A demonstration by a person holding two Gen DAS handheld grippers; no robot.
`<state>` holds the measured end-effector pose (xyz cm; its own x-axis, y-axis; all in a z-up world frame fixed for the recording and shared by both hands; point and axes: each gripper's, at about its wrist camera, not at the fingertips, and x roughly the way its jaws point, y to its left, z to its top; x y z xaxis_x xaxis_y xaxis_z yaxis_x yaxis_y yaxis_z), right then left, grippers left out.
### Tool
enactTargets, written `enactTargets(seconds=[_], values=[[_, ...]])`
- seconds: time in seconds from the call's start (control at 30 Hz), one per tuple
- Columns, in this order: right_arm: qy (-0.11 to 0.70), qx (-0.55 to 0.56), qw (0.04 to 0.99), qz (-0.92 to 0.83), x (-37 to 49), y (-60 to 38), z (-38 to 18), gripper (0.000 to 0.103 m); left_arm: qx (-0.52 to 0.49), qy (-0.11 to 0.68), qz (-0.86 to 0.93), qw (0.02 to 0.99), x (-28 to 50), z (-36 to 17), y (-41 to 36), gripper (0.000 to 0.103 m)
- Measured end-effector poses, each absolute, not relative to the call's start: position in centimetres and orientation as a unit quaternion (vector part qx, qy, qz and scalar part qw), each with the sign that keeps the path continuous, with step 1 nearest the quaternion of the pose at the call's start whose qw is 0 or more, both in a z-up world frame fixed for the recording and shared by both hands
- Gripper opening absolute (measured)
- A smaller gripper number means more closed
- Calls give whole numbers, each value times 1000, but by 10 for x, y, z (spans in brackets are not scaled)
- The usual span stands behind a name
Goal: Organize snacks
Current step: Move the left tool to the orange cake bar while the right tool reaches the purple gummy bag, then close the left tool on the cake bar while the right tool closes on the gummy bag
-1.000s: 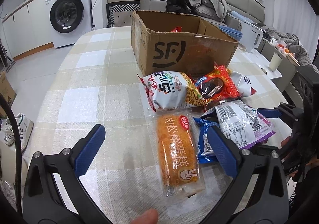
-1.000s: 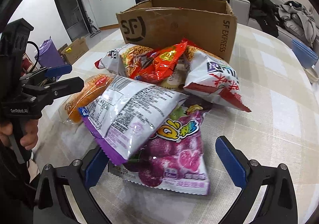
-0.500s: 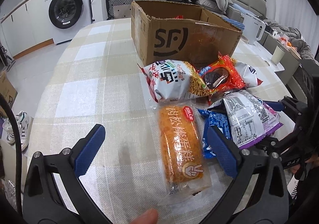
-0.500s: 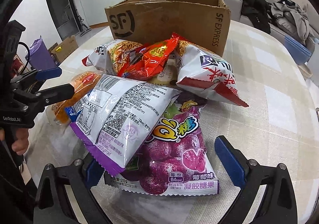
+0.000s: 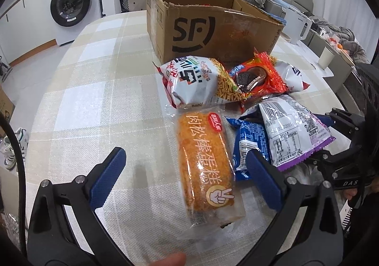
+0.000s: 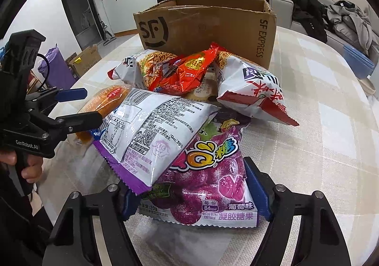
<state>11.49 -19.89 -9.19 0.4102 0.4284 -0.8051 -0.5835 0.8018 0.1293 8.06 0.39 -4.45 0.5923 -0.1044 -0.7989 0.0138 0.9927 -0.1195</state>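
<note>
Barely started, I'd say: the snack pile lies mid-frame on the desk before the SF cardboard box. Left gripper straddles the orange cake roll, spread wide; right gripper brackets the grape gummy bag, unclamped.

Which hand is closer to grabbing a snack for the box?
Probably the right. The right hand-held gripper already has its open fingers on both sides of the purple grape candy bag. The left hand-held gripper is open too, but the orange cake roll sits off-centre, near one finger.
</note>
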Motion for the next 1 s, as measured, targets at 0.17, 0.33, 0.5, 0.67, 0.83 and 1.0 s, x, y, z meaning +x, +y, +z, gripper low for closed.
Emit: enactTargets(seconds=[0.17, 0.33, 0.5, 0.67, 0.83, 1.0], values=[[451, -87, 833, 309, 116, -208, -89, 76, -66, 460, -65, 883, 82, -49, 3, 85], [446, -78, 834, 315, 116, -216, -81, 62, -70, 458, -83, 882, 83, -50, 3, 70], [444, -84, 834, 316, 113, -217, -81, 61, -80, 457, -95, 881, 81, -49, 3, 50], [458, -81, 825, 322, 116, -220, -82, 62, -92, 459, -88, 879, 80, -51, 10, 37], [464, -84, 822, 319, 117, -217, -87, 66, -93, 455, -86, 881, 79, -51, 9, 36], [460, -94, 826, 312, 114, -213, -88, 69, -100, 453, -88, 882, 77, -50, 10, 36]])
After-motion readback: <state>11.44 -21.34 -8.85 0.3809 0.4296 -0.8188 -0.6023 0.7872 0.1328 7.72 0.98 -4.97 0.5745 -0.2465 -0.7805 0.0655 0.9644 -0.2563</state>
